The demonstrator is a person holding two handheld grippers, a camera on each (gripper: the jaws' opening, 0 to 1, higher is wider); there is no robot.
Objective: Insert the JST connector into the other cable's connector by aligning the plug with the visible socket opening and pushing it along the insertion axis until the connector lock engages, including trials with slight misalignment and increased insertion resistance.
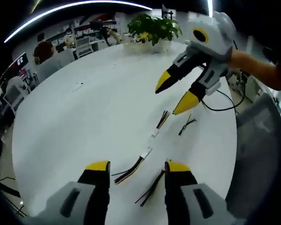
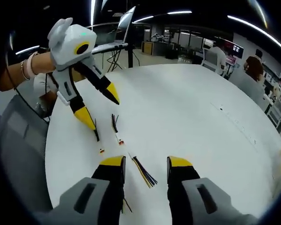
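Two short JST cables lie end to end on the white round table (image 1: pixel 84 108). The nearer cable (image 1: pixel 131 171) has yellow and dark wires and a white connector (image 1: pixel 145 153). It lies just ahead of my left gripper (image 1: pixel 137 168), which is open and holds nothing. The farther cable (image 1: pixel 162 119) points its white connector (image 1: pixel 154 133) toward the first, a small gap apart. My right gripper (image 1: pixel 174 97) hovers open above that end. In the right gripper view, my right gripper (image 2: pixel 146 163) stands open over one cable's wires (image 2: pixel 143 173), the other cable's connector (image 2: pixel 121 139) lies beyond, and my left gripper (image 2: pixel 102 110) hangs open.
Loose dark wire bundles lie beside the cables (image 1: pixel 150 188) (image 1: pixel 187 124). A potted plant (image 1: pixel 154 29) stands at the table's far edge. People sit at desks behind (image 2: pixel 253 68). A person's forearm (image 1: pixel 257 68) holds the right gripper. The table edge curves close on the right (image 1: pixel 232 154).
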